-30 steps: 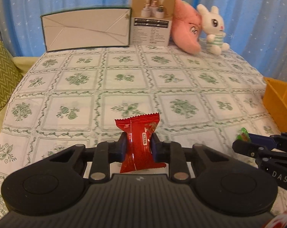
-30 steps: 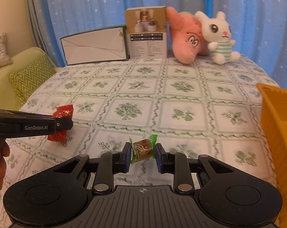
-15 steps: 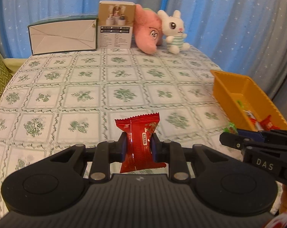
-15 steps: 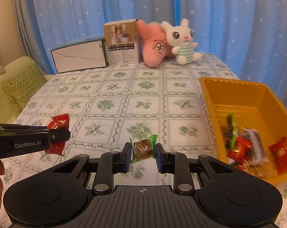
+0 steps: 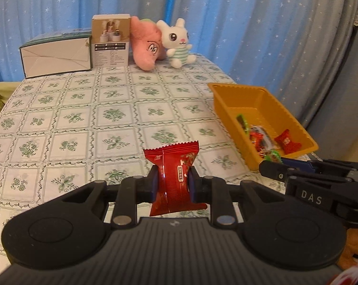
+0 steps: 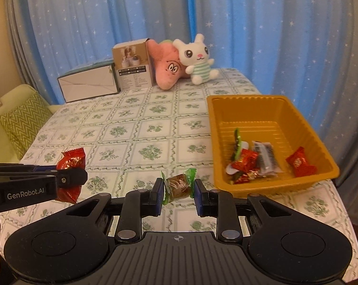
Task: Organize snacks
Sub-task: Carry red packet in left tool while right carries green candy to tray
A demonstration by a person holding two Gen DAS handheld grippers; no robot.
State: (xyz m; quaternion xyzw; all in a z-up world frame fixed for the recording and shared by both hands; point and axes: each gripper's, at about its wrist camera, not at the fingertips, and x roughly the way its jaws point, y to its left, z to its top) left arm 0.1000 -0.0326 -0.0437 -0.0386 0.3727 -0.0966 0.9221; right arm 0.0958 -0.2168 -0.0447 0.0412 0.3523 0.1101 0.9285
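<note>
My left gripper (image 5: pixel 173 184) is shut on a red snack packet (image 5: pixel 174 166) and holds it above the table. It also shows at the left of the right wrist view (image 6: pixel 72 178) with the red packet (image 6: pixel 71 162). My right gripper (image 6: pixel 178 191) is shut on a brown candy in a green wrapper (image 6: pixel 179 185), above the table, left of the orange tray (image 6: pixel 269 105). The tray (image 5: pixel 228 102) holds several wrapped snacks (image 6: pixel 252 163). The right gripper shows at the right of the left wrist view (image 5: pixel 273 169), its green candy (image 5: pixel 272 155) at the tray's near corner.
A table with a green-patterned cloth (image 6: pixel 136 128). At the back stand a white box (image 6: pixel 88 85), a tall printed box (image 6: pixel 131 67), a pink plush (image 6: pixel 167 67) and a white bunny plush (image 6: pixel 197 59). A green cushion (image 6: pixel 22 123) lies at left. Blue curtains hang behind.
Both grippers have risen and pulled back with their snacks still held. The orange tray has come fully into both views.
</note>
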